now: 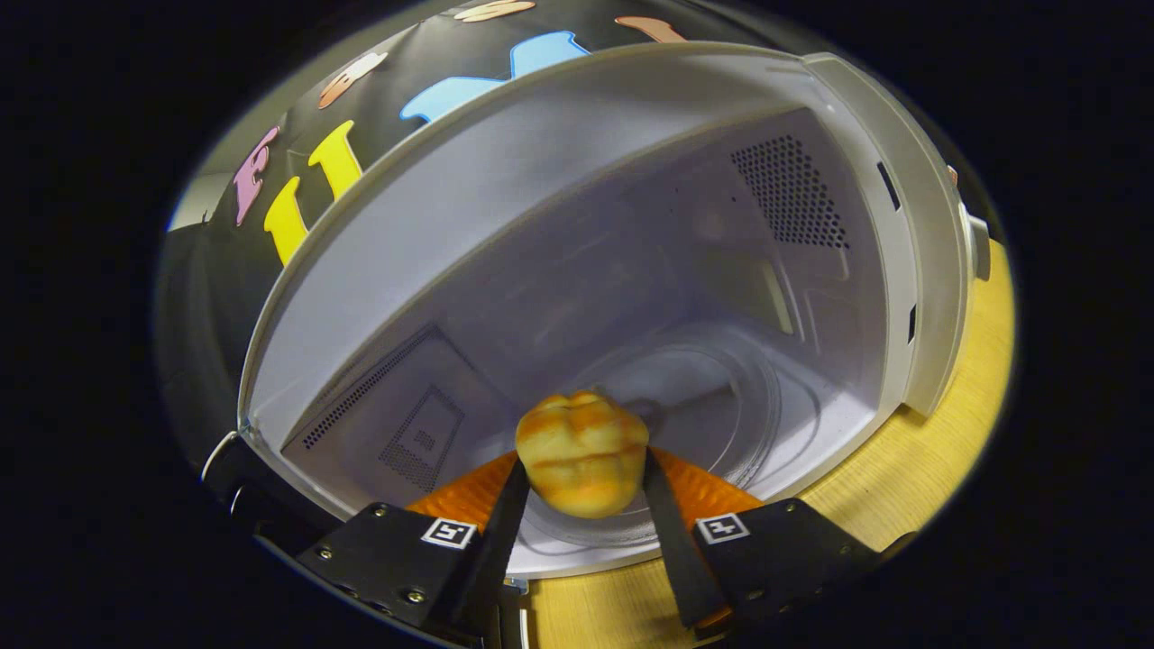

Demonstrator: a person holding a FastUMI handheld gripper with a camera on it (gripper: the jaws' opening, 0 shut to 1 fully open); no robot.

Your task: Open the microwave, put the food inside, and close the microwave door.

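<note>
Fingers point(582, 473) pinching a bread roll point(581, 464) at the open microwave point(577, 207), roll's underside hidden, glass turntable point(748, 397) faint beyond.

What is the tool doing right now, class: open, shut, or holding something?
Tool: shut on the bread roll, held at the open microwave's mouth.

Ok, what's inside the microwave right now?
The microwave cavity holds just its glass turntable. The gripper, shut on the bread, is at the opening; bread and fingers hide the turntable's near part.
</note>
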